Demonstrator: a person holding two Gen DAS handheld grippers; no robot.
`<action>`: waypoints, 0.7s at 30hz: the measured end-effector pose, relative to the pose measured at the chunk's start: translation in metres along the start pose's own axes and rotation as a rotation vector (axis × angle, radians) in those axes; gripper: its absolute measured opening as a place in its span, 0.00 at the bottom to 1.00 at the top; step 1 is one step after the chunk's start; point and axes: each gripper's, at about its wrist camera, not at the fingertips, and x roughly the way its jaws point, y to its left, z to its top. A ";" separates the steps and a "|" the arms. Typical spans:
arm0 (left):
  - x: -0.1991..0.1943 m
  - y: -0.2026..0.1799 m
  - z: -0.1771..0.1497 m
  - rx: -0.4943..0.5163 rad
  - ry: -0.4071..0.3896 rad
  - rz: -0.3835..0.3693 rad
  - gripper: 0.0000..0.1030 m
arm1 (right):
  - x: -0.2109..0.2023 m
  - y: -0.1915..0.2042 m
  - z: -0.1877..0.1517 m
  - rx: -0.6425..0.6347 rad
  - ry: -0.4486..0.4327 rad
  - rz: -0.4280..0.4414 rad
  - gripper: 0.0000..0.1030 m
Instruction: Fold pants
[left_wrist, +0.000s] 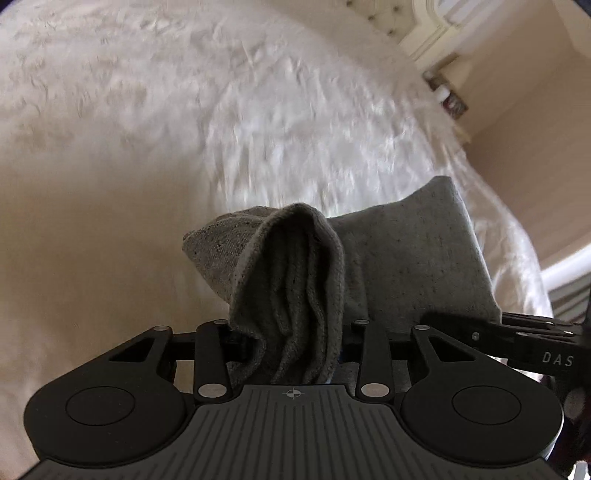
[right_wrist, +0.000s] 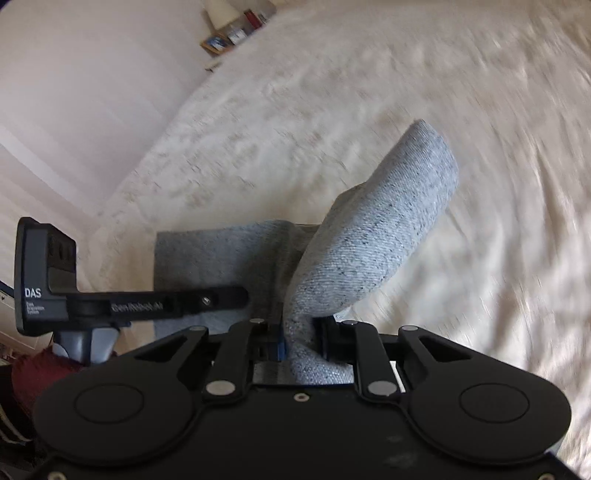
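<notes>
Both grippers clamp the grey pants (left_wrist: 413, 258) above the white bed (left_wrist: 147, 129): left gripper (left_wrist: 291, 343) pinches bunched fabric, right gripper (right_wrist: 299, 339) a fold

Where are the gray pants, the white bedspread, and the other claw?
pants (left_wrist: 295, 280): left wrist view, bunched fold held in the left claw.
bedspread (right_wrist: 369, 85): right wrist view, bare fuzzy part behind the pants.
left claw (right_wrist: 243, 295): right wrist view, tip of its black fingers against the pants.

Left gripper (left_wrist: 291, 339) jaws clamped on cloth; right gripper (right_wrist: 301, 338) jaws likewise clamped, side by side.
</notes>
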 end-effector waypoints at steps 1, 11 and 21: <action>-0.005 0.004 0.008 -0.002 -0.012 0.000 0.35 | 0.002 0.007 0.010 -0.006 -0.007 0.003 0.18; -0.060 0.086 0.105 -0.042 -0.132 0.093 0.39 | 0.071 0.081 0.128 -0.061 -0.070 0.135 0.18; -0.022 0.172 0.109 -0.104 -0.101 0.501 0.45 | 0.160 0.035 0.153 0.014 -0.019 -0.289 0.30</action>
